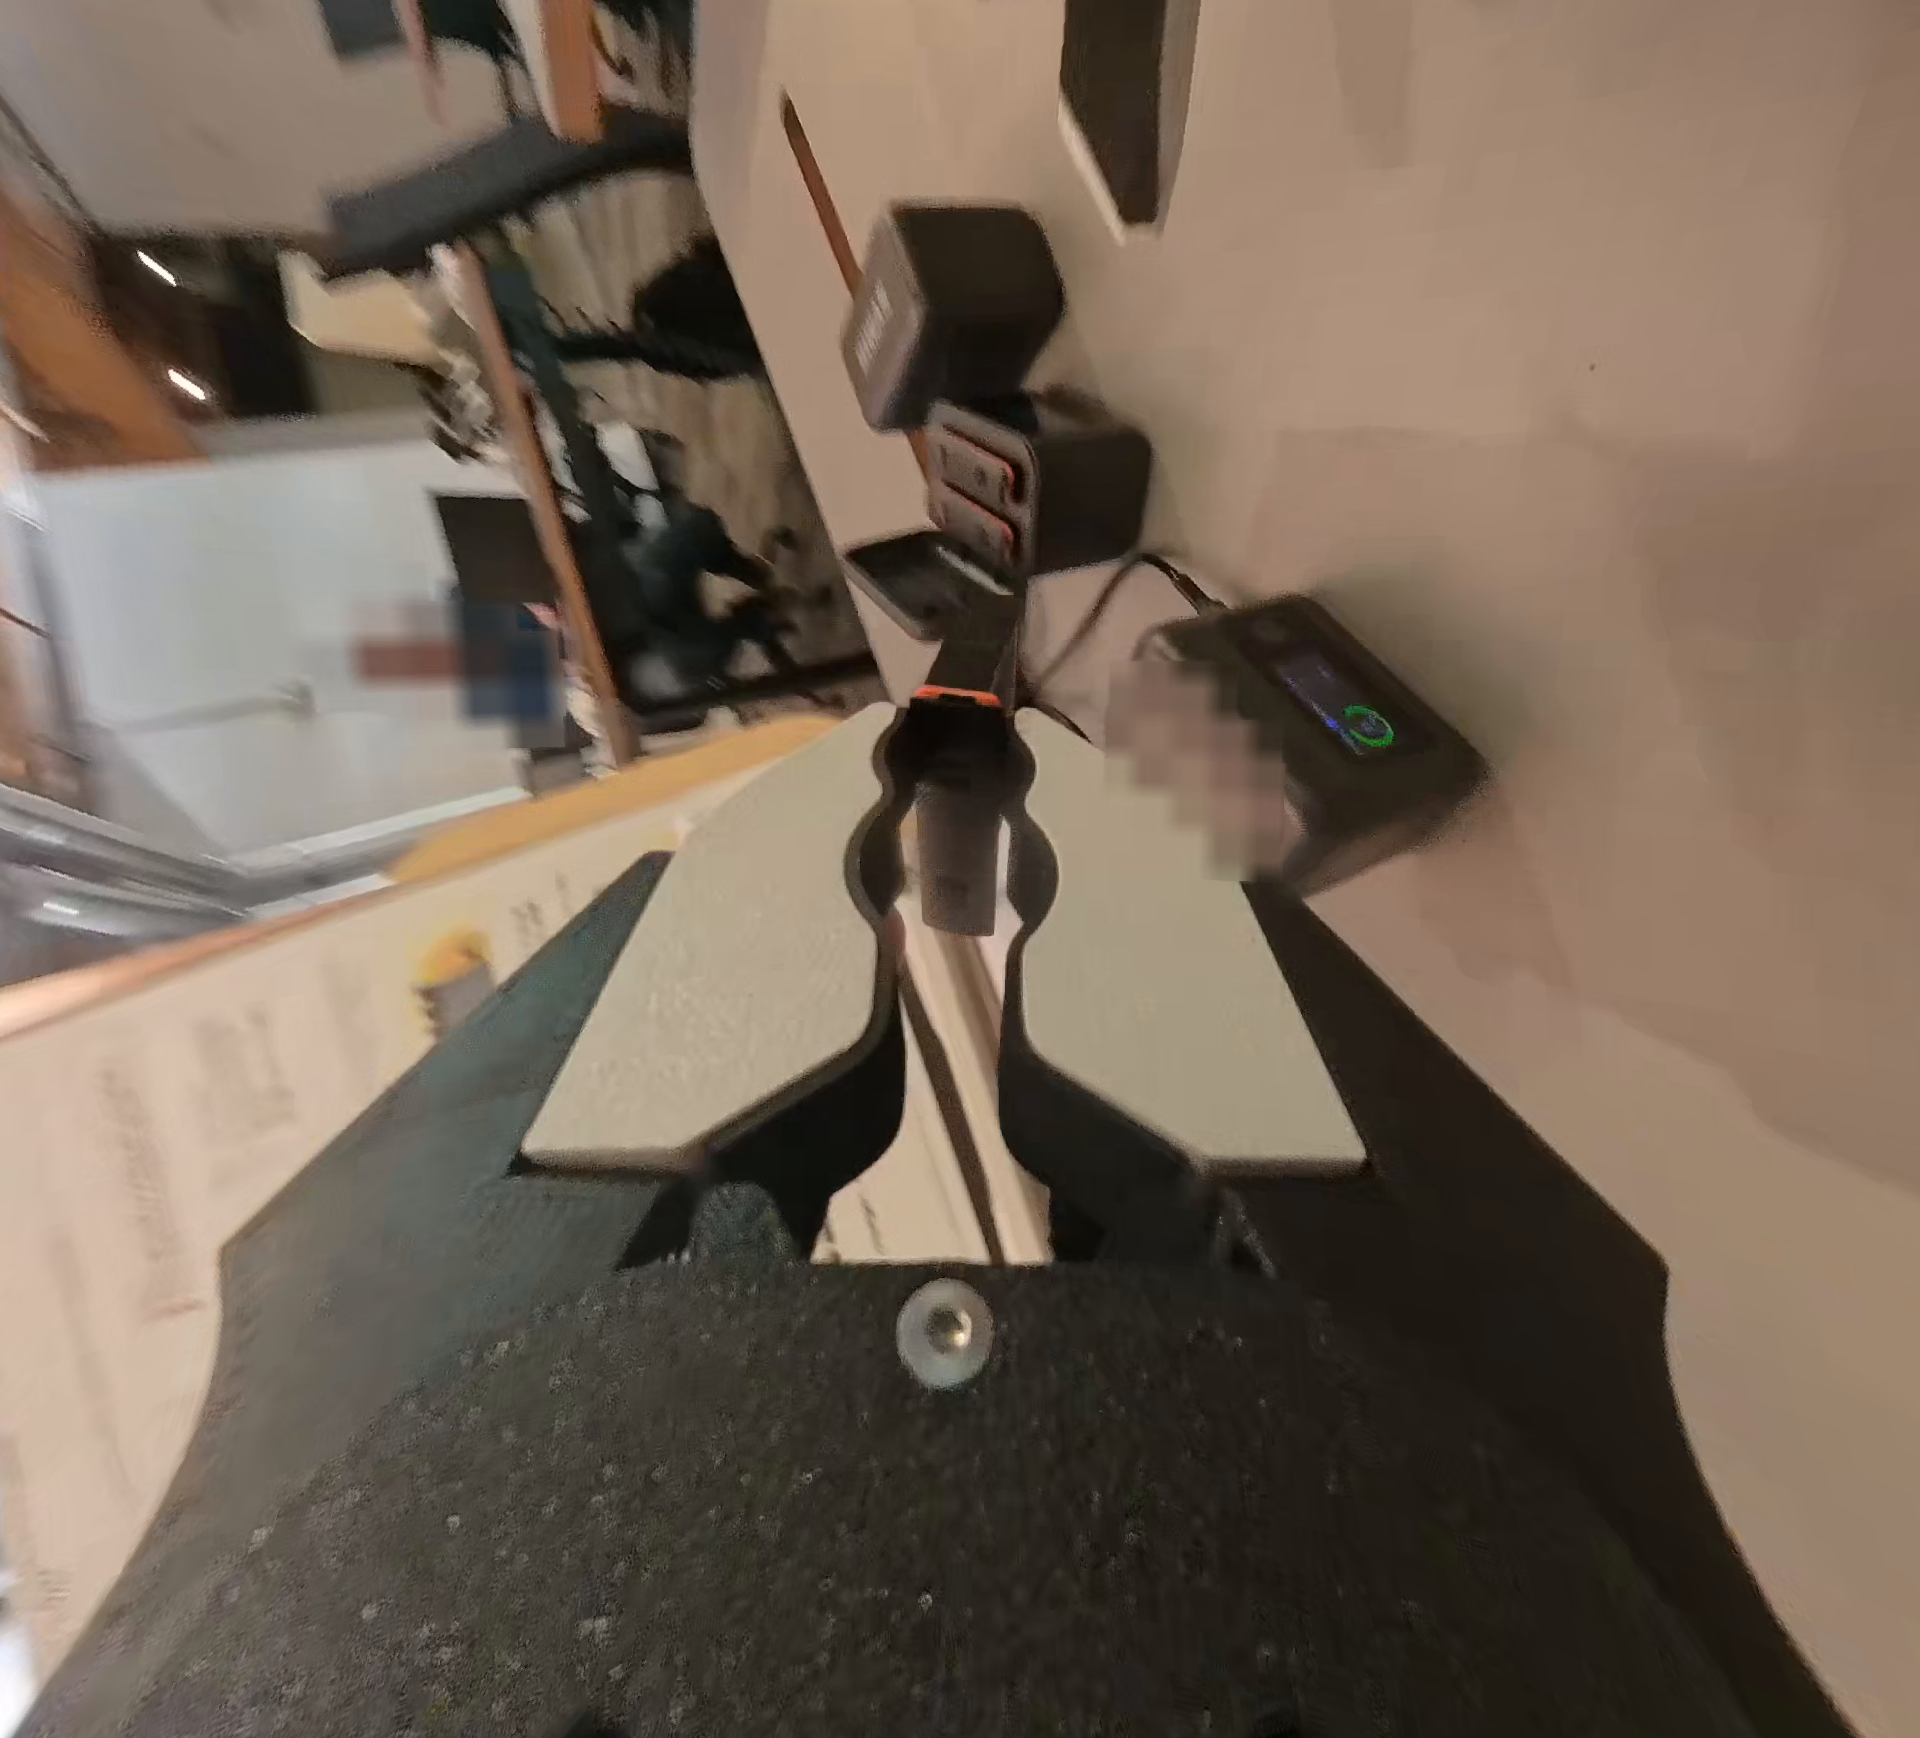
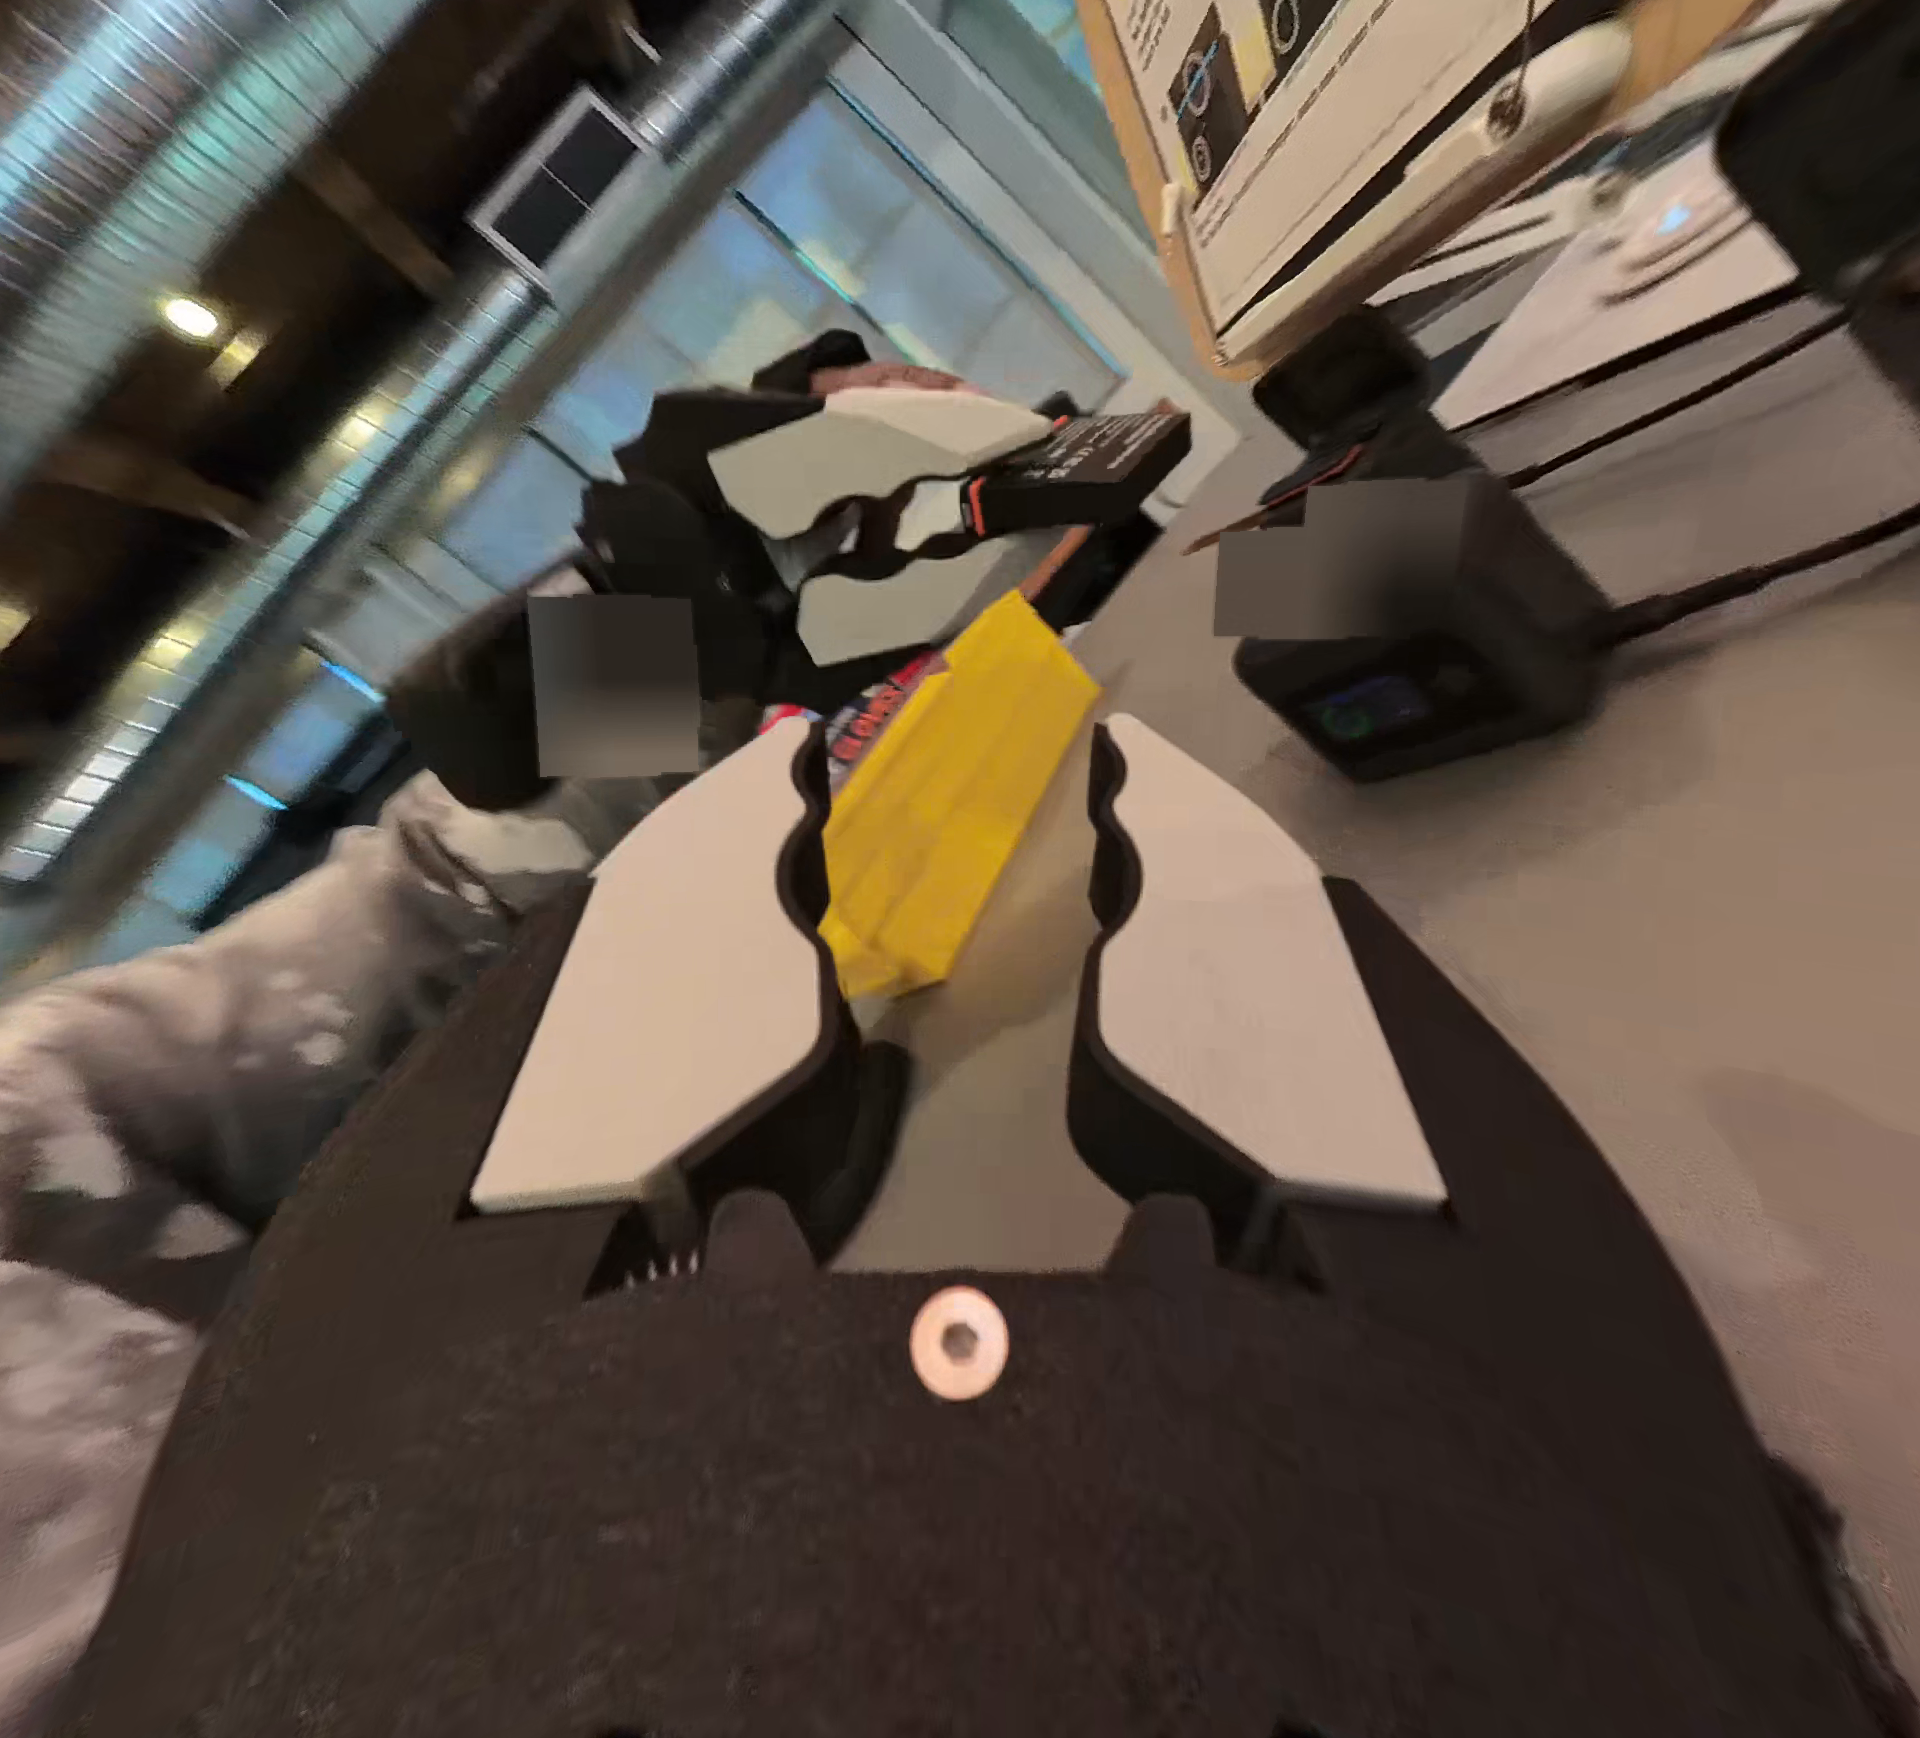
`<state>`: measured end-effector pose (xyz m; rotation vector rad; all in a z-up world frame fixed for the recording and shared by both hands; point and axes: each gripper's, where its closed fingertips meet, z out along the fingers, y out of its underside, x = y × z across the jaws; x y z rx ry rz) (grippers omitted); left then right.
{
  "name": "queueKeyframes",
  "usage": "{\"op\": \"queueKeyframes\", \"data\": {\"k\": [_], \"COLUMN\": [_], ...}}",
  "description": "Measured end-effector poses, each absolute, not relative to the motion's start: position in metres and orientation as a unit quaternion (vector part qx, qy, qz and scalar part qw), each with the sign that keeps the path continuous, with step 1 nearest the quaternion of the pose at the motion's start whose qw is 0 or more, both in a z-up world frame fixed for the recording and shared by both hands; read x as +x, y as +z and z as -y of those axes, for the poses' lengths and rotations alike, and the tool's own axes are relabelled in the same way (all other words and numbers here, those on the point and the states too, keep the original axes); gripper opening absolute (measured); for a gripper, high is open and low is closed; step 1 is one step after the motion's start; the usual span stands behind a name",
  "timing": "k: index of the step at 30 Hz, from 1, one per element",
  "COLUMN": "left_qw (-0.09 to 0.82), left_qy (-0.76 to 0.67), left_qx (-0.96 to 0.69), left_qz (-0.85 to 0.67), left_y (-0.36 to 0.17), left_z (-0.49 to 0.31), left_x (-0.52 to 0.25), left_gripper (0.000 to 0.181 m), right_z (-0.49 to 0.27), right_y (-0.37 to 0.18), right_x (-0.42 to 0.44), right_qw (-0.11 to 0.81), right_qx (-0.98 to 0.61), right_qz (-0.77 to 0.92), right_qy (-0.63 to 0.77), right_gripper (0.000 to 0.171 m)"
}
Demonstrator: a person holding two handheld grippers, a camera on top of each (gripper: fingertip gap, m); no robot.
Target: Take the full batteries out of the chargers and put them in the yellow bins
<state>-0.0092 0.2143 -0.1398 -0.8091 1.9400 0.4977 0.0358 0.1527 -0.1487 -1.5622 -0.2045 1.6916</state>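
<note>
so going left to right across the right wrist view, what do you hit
left gripper holding a flat black battery → yellow plastic bin → black charger with a small lit screen

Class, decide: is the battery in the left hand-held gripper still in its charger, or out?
Out. The left hand-held gripper holds the battery in the air, clear of the charger.

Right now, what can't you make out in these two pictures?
- Yellow bin: right wrist view; inside hidden by its wall and the right gripper.
- Battery: left wrist view; mostly covered by the shut left gripper.
- Charger: mosaic patch hides part of it.
- Charger screen: too blurred to read.
</note>
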Motion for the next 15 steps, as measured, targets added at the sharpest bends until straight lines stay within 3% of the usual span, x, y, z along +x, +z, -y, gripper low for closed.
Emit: {"op": "queueKeyframes", "data": {"k": [5, 9, 15], "left_qw": [0.534, 0.547, 0.565], "left_qy": [0.239, 0.251, 0.27], "left_qx": [-0.179, -0.081, -0.027], "left_qz": [-0.791, -0.795, -0.779], "left_y": [-0.134, -0.138, -0.128], "left_z": [-0.175, -0.139, -0.119], "left_x": [0.016, 0.03, 0.039], "left_gripper": [0.015, 0.015, 0.015], "right_z": [-0.152, -0.148, -0.132], "right_y": [-0.144, -0.137, -0.125], "right_x": [0.037, 0.034, 0.03], "right_qw": [0.331, 0.295, 0.275], "right_qx": [-0.568, -0.531, -0.48], "right_qz": [0.037, 0.039, 0.071], "right_qy": [0.753, 0.793, 0.83], "right_gripper": [0.06, 0.058, 0.015]}}
